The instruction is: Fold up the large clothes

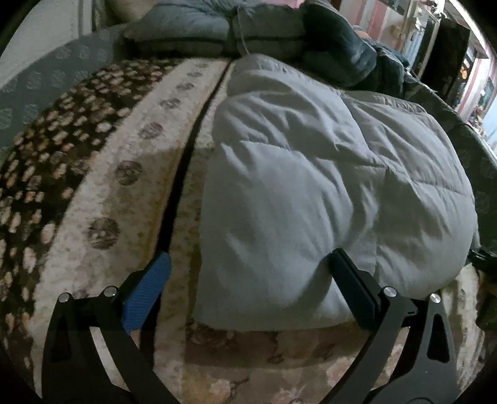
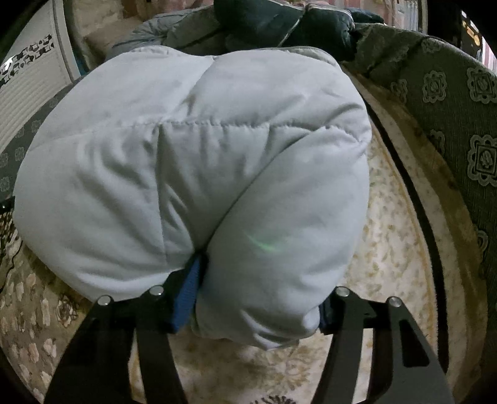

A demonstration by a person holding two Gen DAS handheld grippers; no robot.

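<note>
A pale grey puffy quilted jacket (image 1: 310, 174) lies bunched on a beige patterned bed cover (image 1: 130, 192). In the left wrist view my left gripper (image 1: 250, 256) stands open and wide over the jacket's near left corner. Its blue pad (image 1: 149, 292) is clear of the cloth, while its black finger (image 1: 354, 286) rests against the jacket's front edge. In the right wrist view my right gripper (image 2: 261, 286) is shut on a thick padded fold of the jacket (image 2: 192, 149). The blue pad (image 2: 189, 298) is tucked into a crease, and the other finger (image 2: 326, 314) is mostly hidden by the bulge.
Folded grey padded items (image 1: 186, 28) and a dark navy garment (image 1: 341, 40) lie at the far end of the bed. A dark seam (image 1: 186, 161) runs along the cover. A green patterned blanket (image 2: 450, 108) borders the right side. A white cabinet (image 2: 28, 87) stands at the left.
</note>
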